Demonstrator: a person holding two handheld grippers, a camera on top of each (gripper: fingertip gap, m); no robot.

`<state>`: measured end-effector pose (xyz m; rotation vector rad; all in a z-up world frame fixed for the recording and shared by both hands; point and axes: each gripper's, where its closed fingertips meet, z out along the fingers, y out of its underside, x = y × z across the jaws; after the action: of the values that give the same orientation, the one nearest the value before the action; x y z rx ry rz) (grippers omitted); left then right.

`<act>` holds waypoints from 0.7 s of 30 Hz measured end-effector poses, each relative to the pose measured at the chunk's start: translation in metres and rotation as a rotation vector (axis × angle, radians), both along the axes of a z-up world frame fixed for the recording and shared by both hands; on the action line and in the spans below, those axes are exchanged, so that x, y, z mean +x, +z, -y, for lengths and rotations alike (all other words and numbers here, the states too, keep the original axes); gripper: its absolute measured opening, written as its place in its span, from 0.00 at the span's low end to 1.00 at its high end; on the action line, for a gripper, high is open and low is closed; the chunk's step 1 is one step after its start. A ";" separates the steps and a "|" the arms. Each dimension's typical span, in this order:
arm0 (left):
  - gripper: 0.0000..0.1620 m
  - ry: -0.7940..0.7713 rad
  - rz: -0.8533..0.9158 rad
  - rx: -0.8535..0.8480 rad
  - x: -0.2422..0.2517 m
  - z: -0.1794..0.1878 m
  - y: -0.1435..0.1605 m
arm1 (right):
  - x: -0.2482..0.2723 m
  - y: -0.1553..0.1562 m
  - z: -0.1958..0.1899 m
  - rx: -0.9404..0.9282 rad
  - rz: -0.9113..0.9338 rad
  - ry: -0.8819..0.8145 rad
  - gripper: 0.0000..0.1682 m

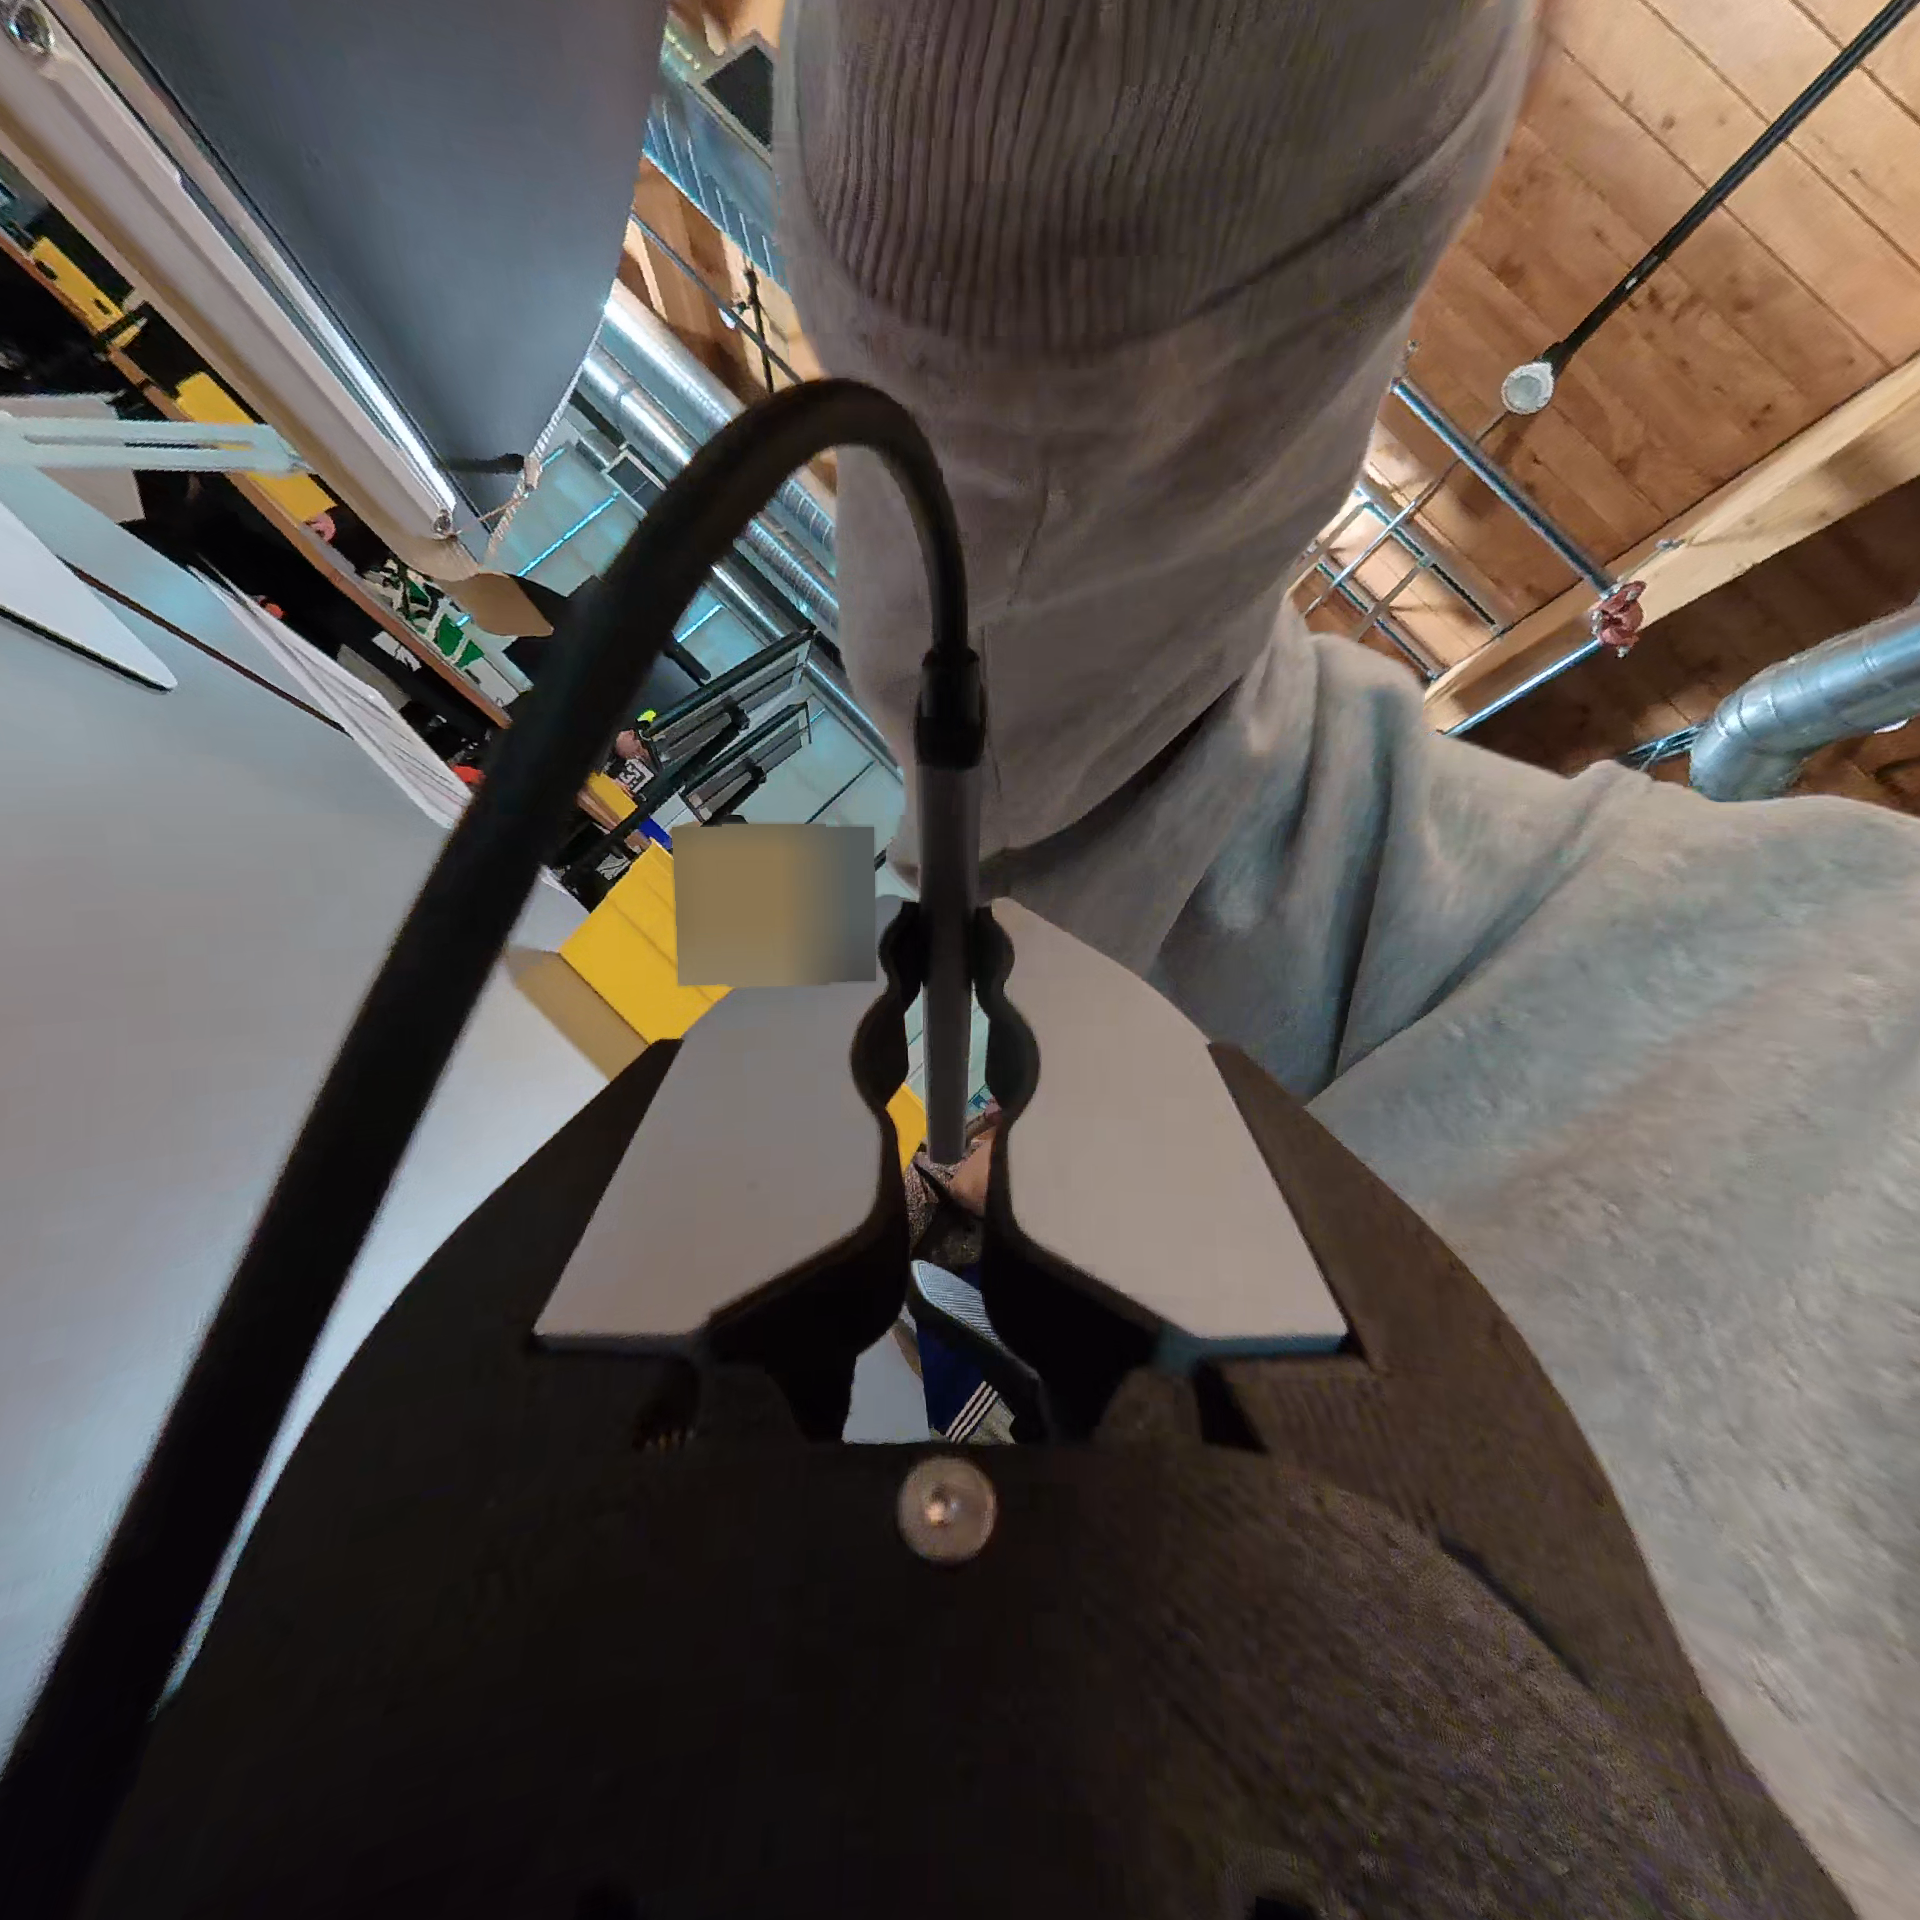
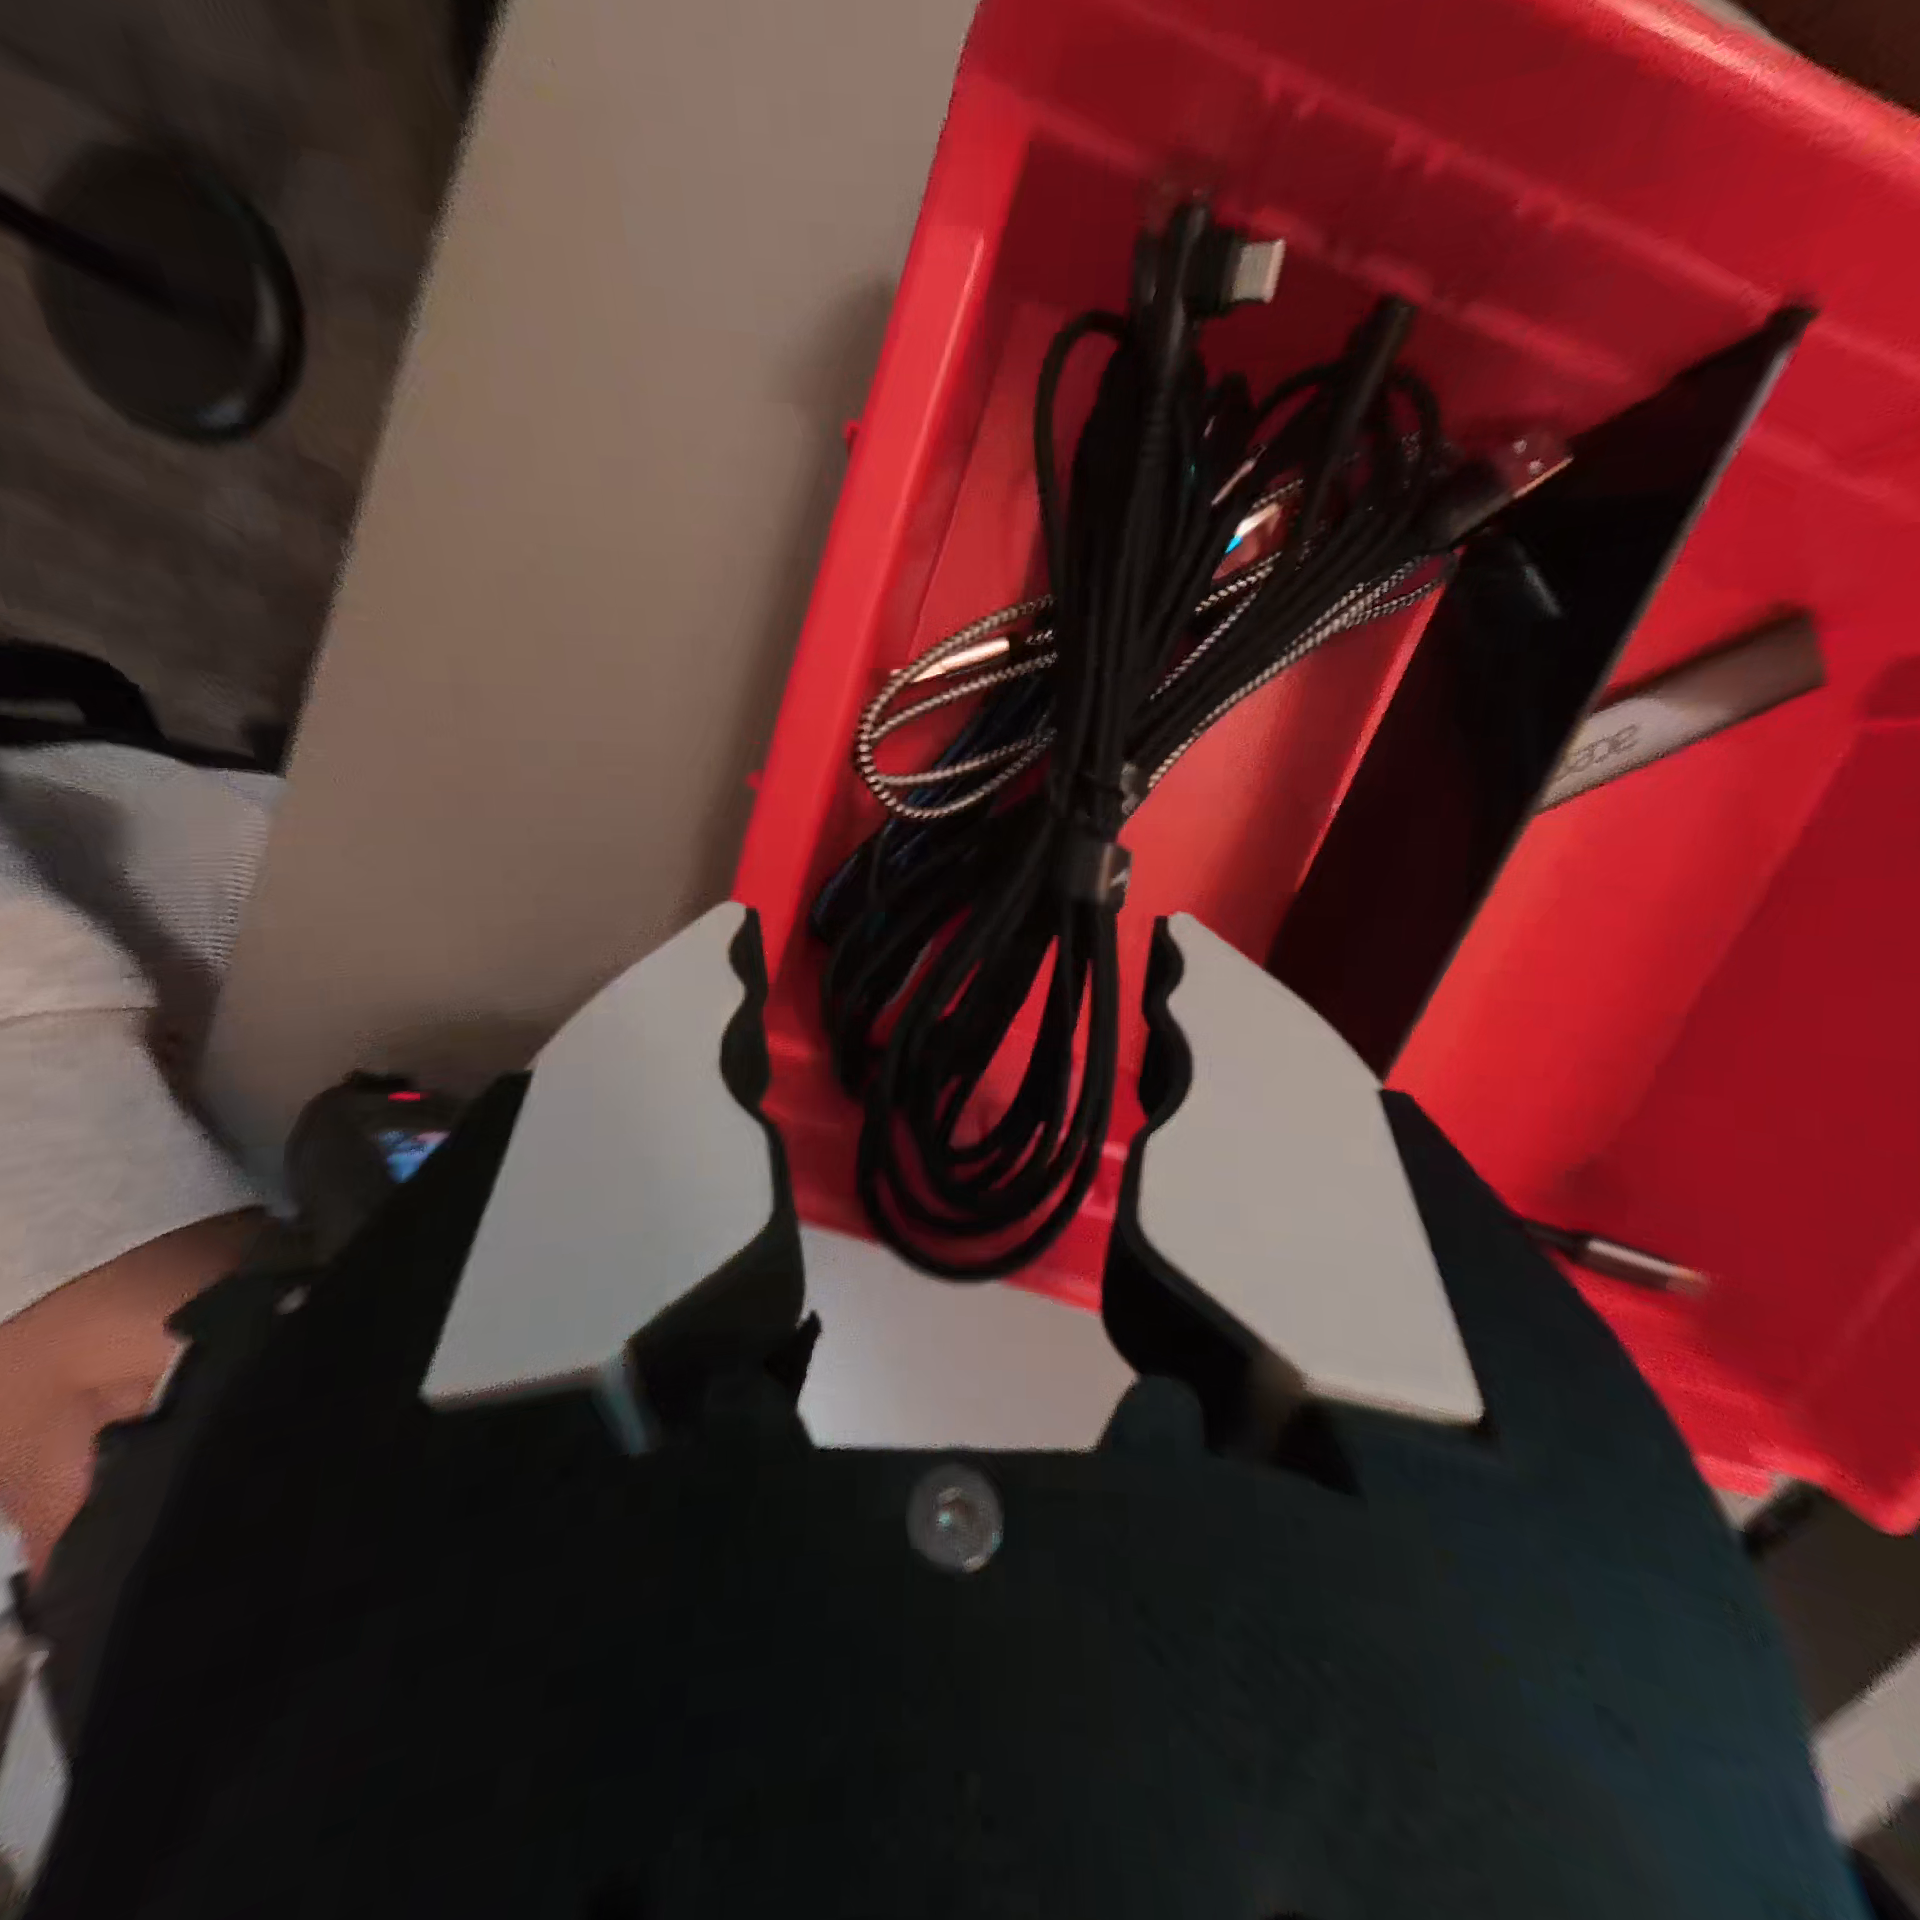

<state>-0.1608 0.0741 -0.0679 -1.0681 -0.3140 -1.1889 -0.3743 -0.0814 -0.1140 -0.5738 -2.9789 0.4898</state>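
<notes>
My left gripper (image 1: 948, 940) is shut on the grey plug end of a black cable (image 1: 948, 997). It points upward toward a person in a grey hoodie (image 1: 1455, 987), and the cable (image 1: 582, 707) arcs up and down to the lower left. My right gripper (image 2: 956, 935) is open and empty. It hovers over the near end of a red bin (image 2: 1351, 114). Its fingers straddle a bundle of black and braided cables (image 2: 1081, 727) lying in the bin's left compartment.
A black divider (image 2: 1507, 665) splits the red bin; a grey flat device (image 2: 1704, 691) lies in the right compartment. The bin sits on a white table (image 2: 582, 520). A hand and sleeve (image 2: 94, 987) are at the left. A white table (image 1: 208, 935) and wooden ceiling (image 1: 1662, 260) are around me. The tips of one gripper are about 25 cm away from the tips of the other. From my right tips it is roughly 20 cm to the grey flat device (image 2: 1704, 691); from my left, 45 cm.
</notes>
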 end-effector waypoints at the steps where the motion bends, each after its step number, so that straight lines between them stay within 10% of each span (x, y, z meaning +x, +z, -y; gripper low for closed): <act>1: 0.05 -0.003 0.002 0.002 0.000 0.000 0.000 | -0.005 -0.007 0.003 0.050 -0.002 0.016 0.41; 12: 0.05 -0.035 -0.016 -0.014 0.009 -0.003 -0.002 | -0.043 -0.077 0.020 0.234 0.199 -0.160 0.35; 14: 0.05 -0.039 -0.017 -0.016 0.010 -0.004 -0.003 | -0.049 -0.074 0.015 0.232 0.183 -0.170 0.17; 21: 0.05 -0.047 -0.013 -0.017 0.010 -0.005 -0.003 | -0.062 -0.037 0.002 0.124 0.154 -0.257 0.11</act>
<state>-0.1509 0.0788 -0.0706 -1.1026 -0.2904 -1.2221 -0.4361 -0.0835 -0.1511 -1.0055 -2.9834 0.2480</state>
